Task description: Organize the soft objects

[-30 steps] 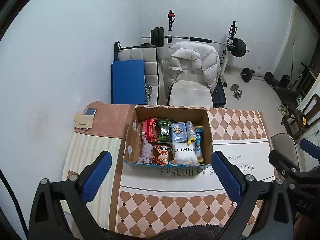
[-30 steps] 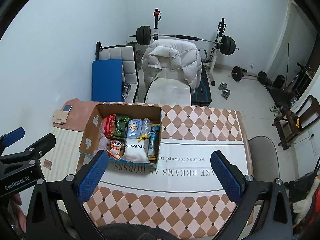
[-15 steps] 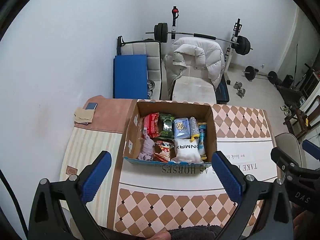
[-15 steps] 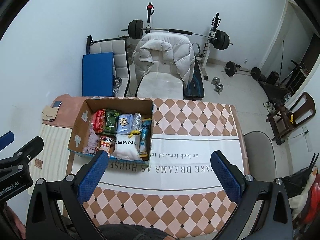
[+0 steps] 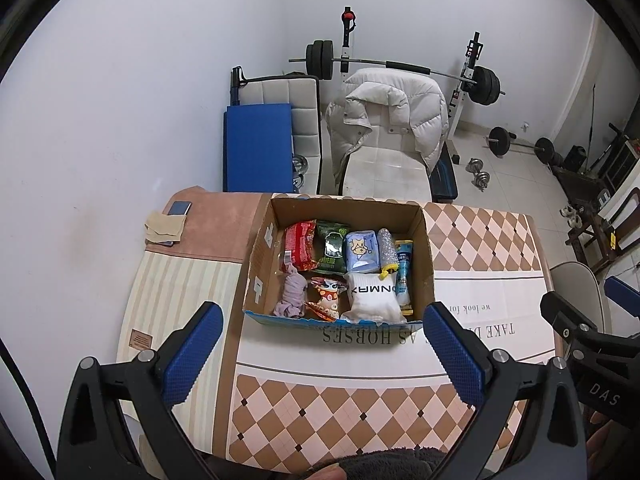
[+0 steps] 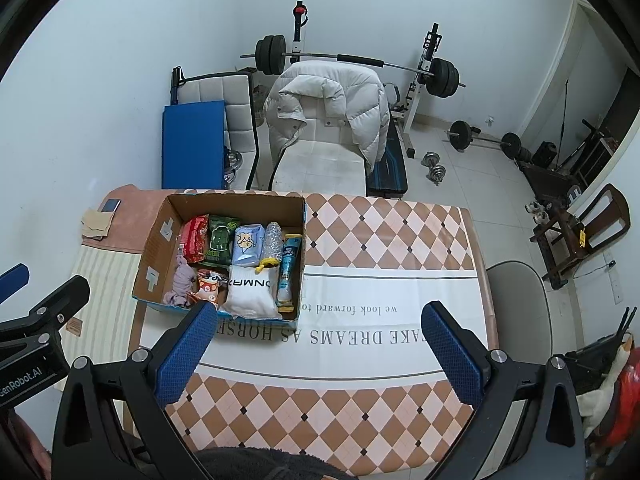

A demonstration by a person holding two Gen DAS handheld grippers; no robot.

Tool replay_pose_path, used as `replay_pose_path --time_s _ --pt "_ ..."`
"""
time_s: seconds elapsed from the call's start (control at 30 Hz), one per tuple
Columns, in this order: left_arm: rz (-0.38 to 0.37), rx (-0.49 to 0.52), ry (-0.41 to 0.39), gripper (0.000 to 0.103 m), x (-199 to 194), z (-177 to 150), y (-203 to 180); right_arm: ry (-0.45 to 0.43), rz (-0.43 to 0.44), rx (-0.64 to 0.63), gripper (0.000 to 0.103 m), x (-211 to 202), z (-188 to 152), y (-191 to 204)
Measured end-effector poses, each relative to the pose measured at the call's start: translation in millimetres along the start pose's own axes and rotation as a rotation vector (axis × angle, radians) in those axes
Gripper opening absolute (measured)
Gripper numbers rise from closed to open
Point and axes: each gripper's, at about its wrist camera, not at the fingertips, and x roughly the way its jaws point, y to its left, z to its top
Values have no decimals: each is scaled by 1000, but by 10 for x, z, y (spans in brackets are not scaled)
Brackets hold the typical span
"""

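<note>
Left wrist view, one cardboard box (image 5: 260, 268), two white socks (image 5: 374, 298), one purple cloth (image 5: 291, 295)

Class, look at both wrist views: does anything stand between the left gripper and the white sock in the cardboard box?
Nothing visible blocks it. The left gripper hangs open above the table, and the white sock lies uncovered at the near side of the open-topped cardboard box. Only the box's low near wall lies between them, so an approach from above looks free.

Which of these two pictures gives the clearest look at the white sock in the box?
The left wrist view: the white sock sits near centre, fully visible. In the right wrist view, the sock lies off to the left and smaller, still unobstructed.
</note>
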Motion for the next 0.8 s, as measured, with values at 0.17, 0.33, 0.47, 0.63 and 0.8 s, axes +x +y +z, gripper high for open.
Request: replay_pose_path --time_s 0.17,0.33,0.47,0.63,0.8 --pt "0 -2 -1 103 3 2 1 -7 -6 -1 103 26 1 12" --pt "-1 -3 -2 103 17 -11 -2 -10 -8 -1 103 31 -3 12" --pt "0 -2 -3 103 13 -9 4 -11 -6 -1 103 32 -11 16" --pt "-2 -4 0 103 17 -10 2 -12 -7 -2 103 20 0 7" --pt "-1 -3 0 103 23 -18 -7 -12 -7 -2 103 22 1 5"
